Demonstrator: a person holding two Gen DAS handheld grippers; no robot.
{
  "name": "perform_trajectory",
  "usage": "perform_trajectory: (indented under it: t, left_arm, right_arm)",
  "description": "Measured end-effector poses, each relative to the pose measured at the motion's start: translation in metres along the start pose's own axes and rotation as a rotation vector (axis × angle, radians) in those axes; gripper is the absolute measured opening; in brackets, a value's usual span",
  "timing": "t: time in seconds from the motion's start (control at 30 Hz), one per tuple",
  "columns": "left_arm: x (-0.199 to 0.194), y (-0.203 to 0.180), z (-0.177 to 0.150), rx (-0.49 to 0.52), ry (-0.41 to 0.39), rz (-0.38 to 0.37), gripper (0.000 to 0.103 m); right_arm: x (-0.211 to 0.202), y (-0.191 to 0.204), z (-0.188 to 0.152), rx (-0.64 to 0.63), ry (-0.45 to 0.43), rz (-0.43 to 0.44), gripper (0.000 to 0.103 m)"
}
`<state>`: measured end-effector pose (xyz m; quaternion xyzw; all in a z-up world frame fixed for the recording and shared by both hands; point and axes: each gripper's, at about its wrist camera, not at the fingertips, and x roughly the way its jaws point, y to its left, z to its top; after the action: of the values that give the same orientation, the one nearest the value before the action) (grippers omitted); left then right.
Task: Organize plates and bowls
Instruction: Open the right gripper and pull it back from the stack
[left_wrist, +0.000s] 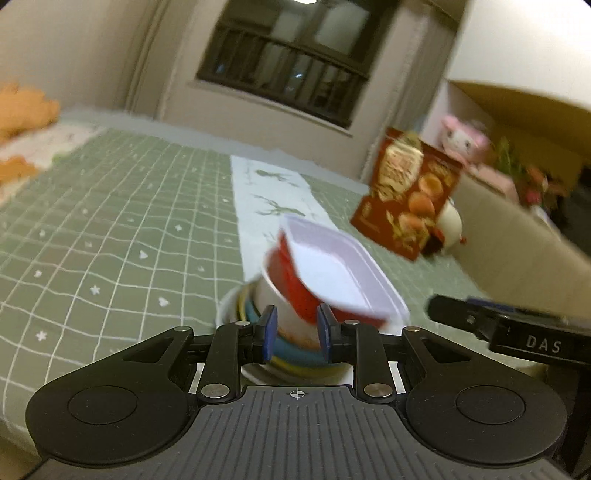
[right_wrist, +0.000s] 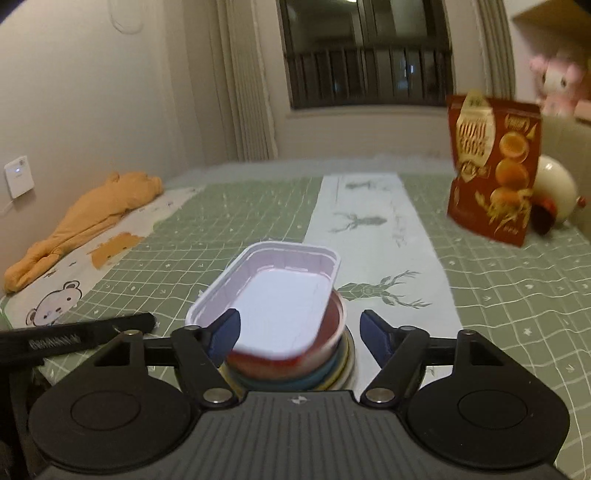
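Note:
A stack of dishes stands on the green checked bed cover. A white rectangular tray (right_wrist: 280, 295) lies tilted on top of a red bowl (right_wrist: 328, 332), which sits in blue and yellow bowls (right_wrist: 314, 380) on a white plate (right_wrist: 349, 369). In the left wrist view the tray (left_wrist: 332, 266) leans over the red bowl (left_wrist: 291, 284). My left gripper (left_wrist: 295, 328) has its jaws narrowly apart around the stack's near side; contact is unclear. My right gripper (right_wrist: 299, 332) is open, its fingers either side of the stack. The right gripper's finger (left_wrist: 480, 317) shows at the left view's right.
A red snack bag (right_wrist: 495, 166) stands at the back right with a white round toy (right_wrist: 554, 192) behind it. A cardboard box (left_wrist: 517, 236) is on the right. An orange garment (right_wrist: 85, 210) lies at the left. A pale deer-print runner (right_wrist: 369, 236) crosses the bed.

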<state>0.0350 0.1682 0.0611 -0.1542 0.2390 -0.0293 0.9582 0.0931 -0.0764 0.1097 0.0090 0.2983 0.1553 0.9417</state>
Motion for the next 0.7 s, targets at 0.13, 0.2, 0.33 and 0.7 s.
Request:
perform_trajectory:
  t: [0.13, 0.2, 0.33, 0.7]
  left_arm:
    - [-0.013, -0.047, -0.044, 0.167, -0.044, 0.103, 0.019]
    - [-0.014, -0.054, -0.061, 0.152, -0.033, 0.12, 0.018]
    - [-0.023, -0.058, -0.086, 0.092, -0.007, 0.095, 0.018]
    - [-0.036, -0.079, -0.11, 0.175, -0.019, 0.193, 0.018]
  right_arm:
    - [-0.023, 0.001, -0.051, 0.026, -0.045, 0.024, 0.085]
    - [-0.029, 0.001, -0.075, 0.035, -0.059, 0.013, 0.085]
    - [-0.032, -0.001, -0.107, 0.03, -0.051, -0.078, 0.085]
    - [-0.053, -0.002, -0.135, 0.021, -0.039, -0.077, 0.085]
